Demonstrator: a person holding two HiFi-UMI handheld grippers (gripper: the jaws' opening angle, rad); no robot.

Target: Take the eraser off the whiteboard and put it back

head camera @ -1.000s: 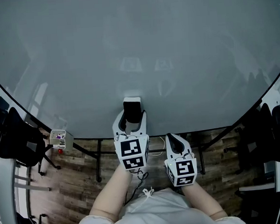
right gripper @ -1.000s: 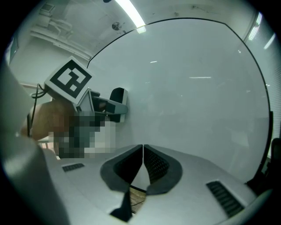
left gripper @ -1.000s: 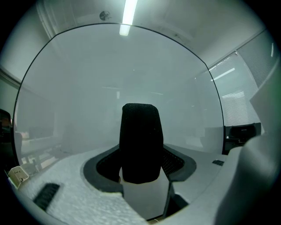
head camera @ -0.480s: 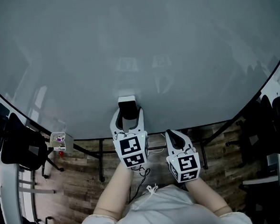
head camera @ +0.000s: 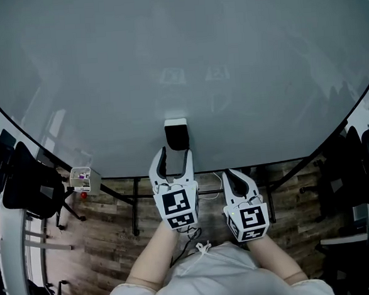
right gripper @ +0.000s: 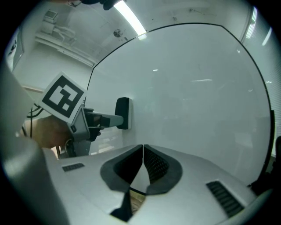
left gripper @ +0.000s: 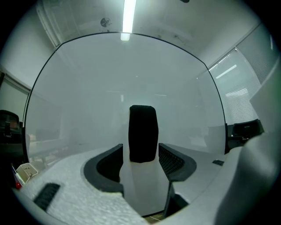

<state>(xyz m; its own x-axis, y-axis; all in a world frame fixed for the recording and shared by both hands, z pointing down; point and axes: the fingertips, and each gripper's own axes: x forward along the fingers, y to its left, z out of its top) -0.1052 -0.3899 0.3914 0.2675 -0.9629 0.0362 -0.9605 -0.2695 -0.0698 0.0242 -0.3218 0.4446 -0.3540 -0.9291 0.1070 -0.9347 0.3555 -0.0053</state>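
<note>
The black eraser [head camera: 176,136] with a white back sits flat on the big whiteboard [head camera: 178,56] close to its lower edge. My left gripper [head camera: 171,155] is open just below it, its fingertips level with the eraser's near end, one on each side. In the left gripper view the eraser [left gripper: 143,133] stands between the two dark pads [left gripper: 173,160] with small gaps. My right gripper [head camera: 232,174] is shut and holds nothing, lower and to the right, off the board. From the right gripper view [right gripper: 143,147] the left gripper [right gripper: 115,119] reaches the eraser [right gripper: 123,113].
A small box with markers [head camera: 84,177] hangs at the board's lower left edge. Black chairs stand at the left [head camera: 23,180] and right [head camera: 362,163]. The board's stand legs [head camera: 136,207] and a wooden floor [head camera: 109,243] lie below.
My left gripper has drawn back towards the person, so the eraser now sticks out past the fingertips instead of lying deep between the jaws. The eraser stays on the board.
</note>
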